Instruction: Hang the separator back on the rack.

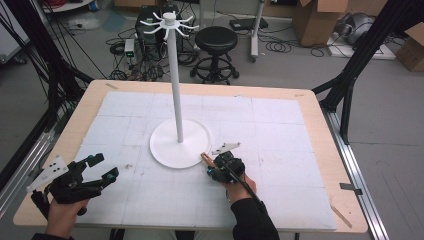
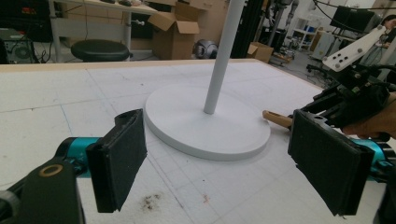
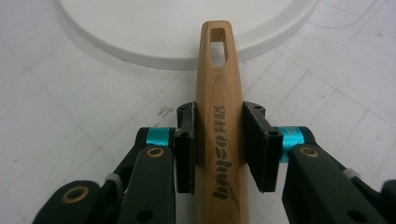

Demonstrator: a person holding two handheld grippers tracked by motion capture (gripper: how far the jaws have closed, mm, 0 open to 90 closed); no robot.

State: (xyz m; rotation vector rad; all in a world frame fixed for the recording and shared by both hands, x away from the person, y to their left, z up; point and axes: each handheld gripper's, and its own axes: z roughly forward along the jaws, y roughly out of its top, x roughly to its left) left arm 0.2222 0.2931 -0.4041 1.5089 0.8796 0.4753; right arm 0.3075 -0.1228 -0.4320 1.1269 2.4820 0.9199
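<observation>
Non-task items beyond the counter's far edge
Black stool (image 1: 216,40), cardboard boxes (image 1: 316,20), floor cables (image 1: 280,46).

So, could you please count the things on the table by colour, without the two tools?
White: 1, the stand with hooks on top
Wood colour: 1, the handle with a hole at its end
Total: 2

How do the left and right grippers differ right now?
The left gripper has its fingers spread wide with nothing between them; the right gripper is closed on the wooden handle. The left sits near the table's front left corner; the right is beside the white stand base. Both are black with teal accents.
</observation>
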